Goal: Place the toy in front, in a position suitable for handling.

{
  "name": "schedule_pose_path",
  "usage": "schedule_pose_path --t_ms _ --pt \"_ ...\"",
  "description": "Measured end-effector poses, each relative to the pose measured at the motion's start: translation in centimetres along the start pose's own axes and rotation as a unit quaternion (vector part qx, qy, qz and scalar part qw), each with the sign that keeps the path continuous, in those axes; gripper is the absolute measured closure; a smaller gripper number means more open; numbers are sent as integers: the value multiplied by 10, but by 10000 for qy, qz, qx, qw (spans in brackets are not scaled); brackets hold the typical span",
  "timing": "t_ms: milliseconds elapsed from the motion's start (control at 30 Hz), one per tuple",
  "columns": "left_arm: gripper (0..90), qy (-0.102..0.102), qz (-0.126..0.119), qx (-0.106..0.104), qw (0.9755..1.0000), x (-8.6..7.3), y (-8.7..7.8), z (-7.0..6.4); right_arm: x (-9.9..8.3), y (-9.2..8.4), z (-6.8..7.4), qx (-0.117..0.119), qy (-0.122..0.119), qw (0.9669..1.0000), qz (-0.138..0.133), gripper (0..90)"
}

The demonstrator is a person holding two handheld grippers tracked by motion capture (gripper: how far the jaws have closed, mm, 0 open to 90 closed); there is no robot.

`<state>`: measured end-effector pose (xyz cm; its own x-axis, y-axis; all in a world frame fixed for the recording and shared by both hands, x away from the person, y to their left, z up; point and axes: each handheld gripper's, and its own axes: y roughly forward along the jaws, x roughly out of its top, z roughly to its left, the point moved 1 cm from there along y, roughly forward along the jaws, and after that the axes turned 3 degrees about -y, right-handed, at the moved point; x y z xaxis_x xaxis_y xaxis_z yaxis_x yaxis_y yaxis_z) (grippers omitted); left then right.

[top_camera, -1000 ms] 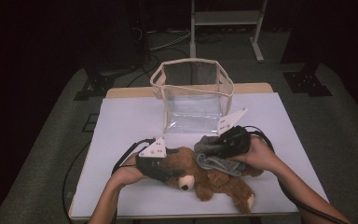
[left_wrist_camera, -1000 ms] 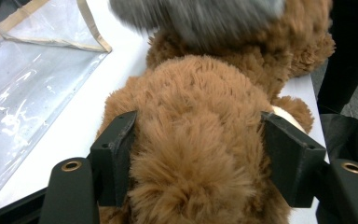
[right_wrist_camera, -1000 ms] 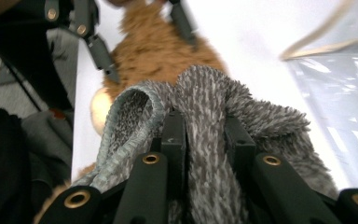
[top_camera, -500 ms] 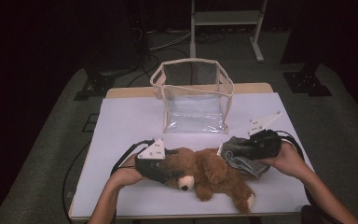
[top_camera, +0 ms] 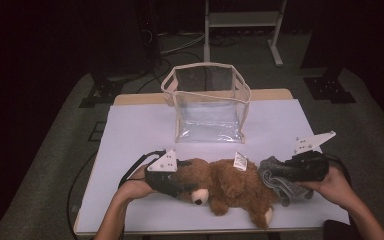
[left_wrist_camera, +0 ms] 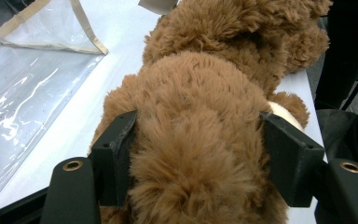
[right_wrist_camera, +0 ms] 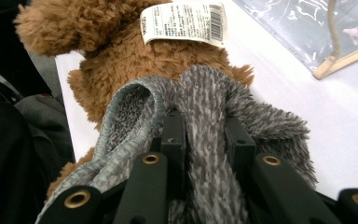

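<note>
Brown plush teddy bear [top_camera: 230, 187] lies lengthwise on the white desk [top_camera: 130, 135], near its front edge; head with pale muzzle toward the left, legs toward the right. Fur is shaggy, medium pile, matted in tufts. White printed label with barcode [top_camera: 239, 161] stands up from its back.

Left hand-held gripper [top_camera: 172, 182]: black square jaws clamped on the bear's head, one at each side, pile bulging up between them in the left gripper view [left_wrist_camera: 193, 172].

Right hand-held gripper [top_camera: 280, 175]: jaws pinched together on a fold of grey knitted cloth [top_camera: 280, 182], just beside the bear's rear end and touching the fur. In the right gripper view the cloth [right_wrist_camera: 205, 116] shows two textures: fuzzy, flecked grey-white outer face, and a smoother ribbed band along a rounded hem that opens like a cuff.

Behind the bear, well apart: clear soft-plastic bag [top_camera: 207, 107], boxy, upright, open at top, cream fabric trim and handles; glossy creased walls.
</note>
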<state>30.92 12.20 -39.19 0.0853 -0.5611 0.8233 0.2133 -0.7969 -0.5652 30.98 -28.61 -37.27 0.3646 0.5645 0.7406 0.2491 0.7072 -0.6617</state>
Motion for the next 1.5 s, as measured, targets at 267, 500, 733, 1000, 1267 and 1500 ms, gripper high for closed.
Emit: schedule_pose_path --t_ms 267,500,733,1000,1267,1500 --pt "330 6 5 -5 10000 0 0 0 38 -5 -1 45 -324 9993 -172 735" --pt "329 -20 -18 -10 10000 -1 0 0 75 42 7 414 -725 9965 96 735" --pt "324 -28 -17 -21 10000 -2 0 0 83 70 27 753 -1001 9921 78 734" --pt "324 -10 -15 -14 10000 -2 0 1 63 45 31 584 -897 9943 -24 735" --pt "322 -1 29 17 10000 -1 0 0 66 56 52 781 -1192 9898 -65 734" --pt "322 -42 -22 0 10000 -2 0 0 63 56 52 722 -1221 9899 -44 734"
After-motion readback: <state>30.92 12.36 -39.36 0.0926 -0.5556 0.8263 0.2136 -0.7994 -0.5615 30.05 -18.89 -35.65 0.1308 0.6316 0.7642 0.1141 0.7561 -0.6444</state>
